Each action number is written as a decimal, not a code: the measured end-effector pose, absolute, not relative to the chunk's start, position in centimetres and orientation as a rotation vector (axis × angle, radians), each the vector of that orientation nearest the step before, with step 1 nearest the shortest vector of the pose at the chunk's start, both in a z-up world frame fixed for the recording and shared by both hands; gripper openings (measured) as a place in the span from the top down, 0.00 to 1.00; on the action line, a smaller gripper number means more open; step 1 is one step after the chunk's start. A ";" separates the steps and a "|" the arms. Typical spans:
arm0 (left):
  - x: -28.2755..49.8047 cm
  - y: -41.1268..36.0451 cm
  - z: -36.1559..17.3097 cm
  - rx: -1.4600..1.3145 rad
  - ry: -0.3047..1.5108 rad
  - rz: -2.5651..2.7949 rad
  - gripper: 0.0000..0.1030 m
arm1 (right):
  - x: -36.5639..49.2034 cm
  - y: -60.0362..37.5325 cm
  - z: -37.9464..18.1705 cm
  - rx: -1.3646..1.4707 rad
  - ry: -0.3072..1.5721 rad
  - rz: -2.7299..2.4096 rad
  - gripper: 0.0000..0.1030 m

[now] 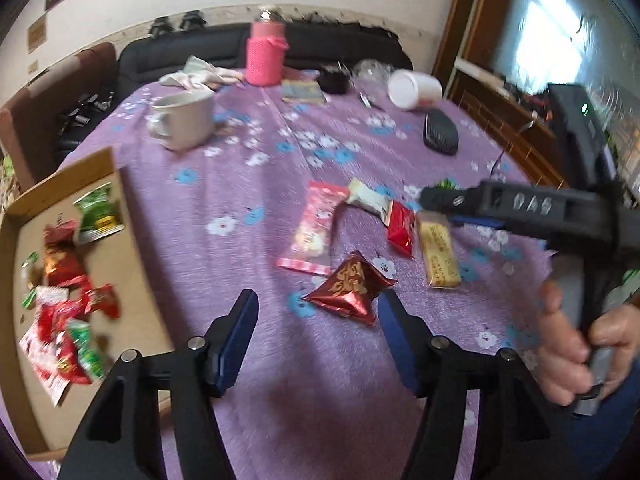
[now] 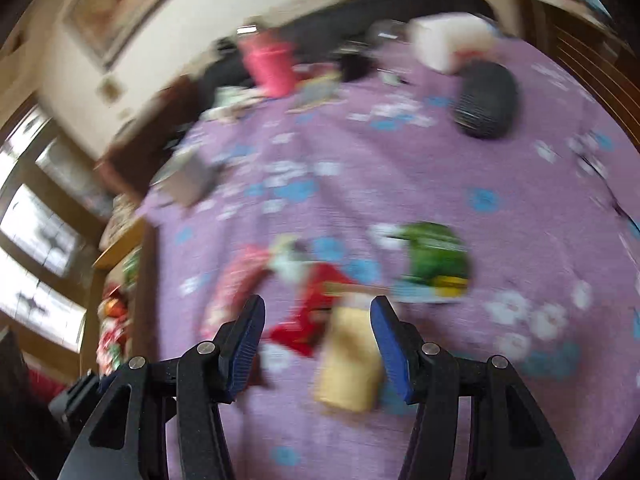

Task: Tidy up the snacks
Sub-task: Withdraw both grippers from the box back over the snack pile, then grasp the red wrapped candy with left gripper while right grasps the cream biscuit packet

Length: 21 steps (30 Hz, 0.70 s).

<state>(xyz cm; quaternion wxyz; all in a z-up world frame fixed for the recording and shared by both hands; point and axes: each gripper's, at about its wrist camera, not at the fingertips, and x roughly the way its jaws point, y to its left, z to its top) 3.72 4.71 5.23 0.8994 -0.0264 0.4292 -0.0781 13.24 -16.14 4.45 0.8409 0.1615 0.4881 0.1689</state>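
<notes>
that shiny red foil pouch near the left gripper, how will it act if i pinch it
The red foil pouch looks puffed and crinkled, so it would probably squash rather than stay stiff. Its glossy film may slip between pads. It seems light and could skid on the purple tablecloth if nudged.

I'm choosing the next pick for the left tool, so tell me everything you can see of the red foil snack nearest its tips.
The red foil packet is a puffy, pillow-shaped pouch of shiny crinkled red foil with gold lettering and crimped ends. It looks sealed and lies flat on the purple flowered cloth, turned diagonally, just ahead of the left tool, whose jaws stand open and do not touch it. It lies apart from the pink packet beyond it.
</notes>
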 end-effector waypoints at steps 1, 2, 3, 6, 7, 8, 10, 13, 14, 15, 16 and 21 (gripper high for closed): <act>4.2 4.1 4.8 -0.033 0.900 -0.166 0.39 | 13.5 -16.9 4.2 0.368 1.048 0.343 0.43; 4.7 3.5 4.3 -0.009 0.913 -0.168 0.39 | 13.6 -17.6 4.0 0.392 1.065 0.329 0.43; 5.0 3.1 3.9 0.007 0.919 -0.169 0.39 | 13.8 -18.2 3.8 0.404 1.083 0.308 0.43; 5.9 1.8 2.7 0.062 0.935 -0.175 0.39 | 13.9 -18.3 3.8 0.384 1.104 0.284 0.43; 6.2 1.5 2.5 0.066 0.935 -0.179 0.39 | 13.9 -18.1 3.8 0.372 1.107 0.279 0.43; 6.4 1.4 2.2 0.066 0.934 -0.174 0.40 | 13.8 -18.0 3.9 0.357 1.110 0.274 0.43; 6.9 1.3 1.9 0.062 0.929 -0.163 0.57 | 13.6 -16.9 3.6 0.312 1.116 0.257 0.43; 7.2 1.2 1.3 0.061 0.917 -0.147 0.66 | 13.2 -16.0 3.0 0.263 1.134 0.259 0.43; 7.0 1.0 1.3 0.077 0.905 -0.149 0.67 | 13.2 -15.5 2.8 0.243 1.139 0.263 0.43; 6.8 0.9 1.4 0.085 0.893 -0.150 0.69 | 13.0 -15.1 2.7 0.221 1.139 0.261 0.43; 6.7 1.0 1.5 0.084 0.882 -0.149 0.71 | 12.9 -14.6 2.6 0.188 1.138 0.257 0.43; 6.1 2.1 2.5 0.029 0.841 -0.159 0.76 | 11.8 -11.4 2.0 -0.021 1.101 0.229 0.43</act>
